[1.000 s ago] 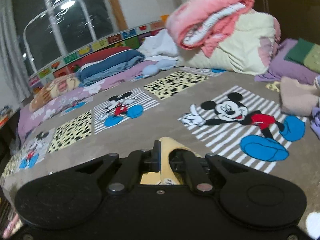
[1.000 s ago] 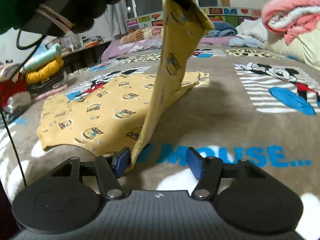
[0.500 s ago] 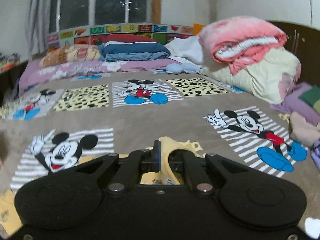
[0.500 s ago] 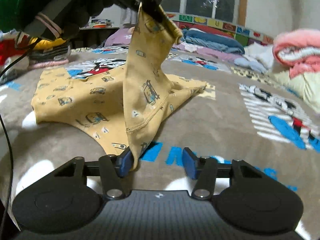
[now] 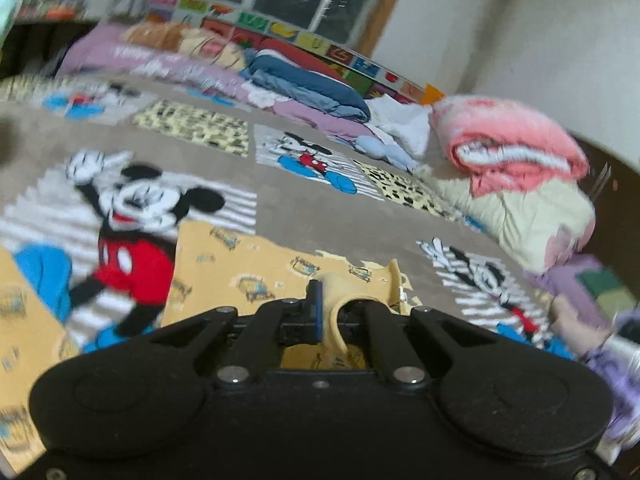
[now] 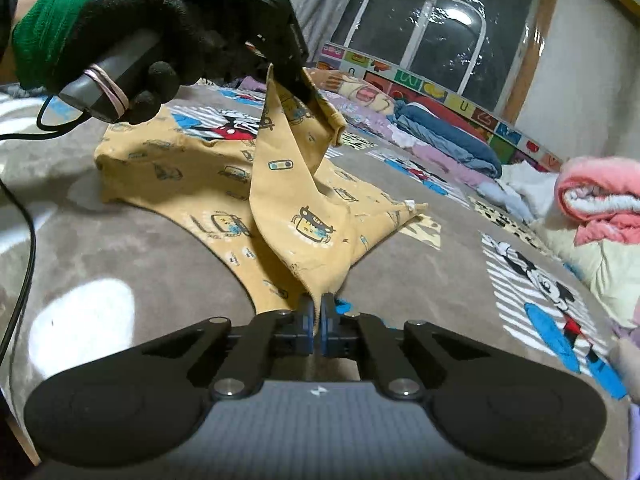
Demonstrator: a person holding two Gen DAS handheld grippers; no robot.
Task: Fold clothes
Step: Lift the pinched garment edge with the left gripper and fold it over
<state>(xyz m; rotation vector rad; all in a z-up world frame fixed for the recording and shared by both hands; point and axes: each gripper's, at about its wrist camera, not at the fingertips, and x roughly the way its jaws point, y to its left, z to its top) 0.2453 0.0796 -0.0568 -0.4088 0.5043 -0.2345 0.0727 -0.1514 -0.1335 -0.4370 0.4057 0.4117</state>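
A yellow garment (image 6: 192,184) printed with small cartoon cars lies partly spread on the grey cartoon-mouse blanket (image 6: 400,272). My right gripper (image 6: 317,312) is shut on the garment's near lower corner, low over the blanket. My left gripper (image 6: 294,88), held by a black-gloved hand (image 6: 132,32) with a green cuff, is shut on an upper corner and holds it raised, so a strip of cloth stretches between the two. In the left wrist view the left gripper (image 5: 330,312) pinches a yellow fold, with the yellow garment (image 5: 248,268) spread beyond it.
A pink and cream folded quilt pile (image 6: 600,208) sits at the right. Blue and purple bedding (image 6: 448,140) lines the wall under the window. A black cable (image 6: 24,240) runs along the left edge. More folded clothes (image 5: 600,288) lie at the right in the left wrist view.
My right gripper's jaws have shut on the garment's lower corner. My left gripper has sunk and rolled with the raised corner, and more yellow cloth shows in front of it.
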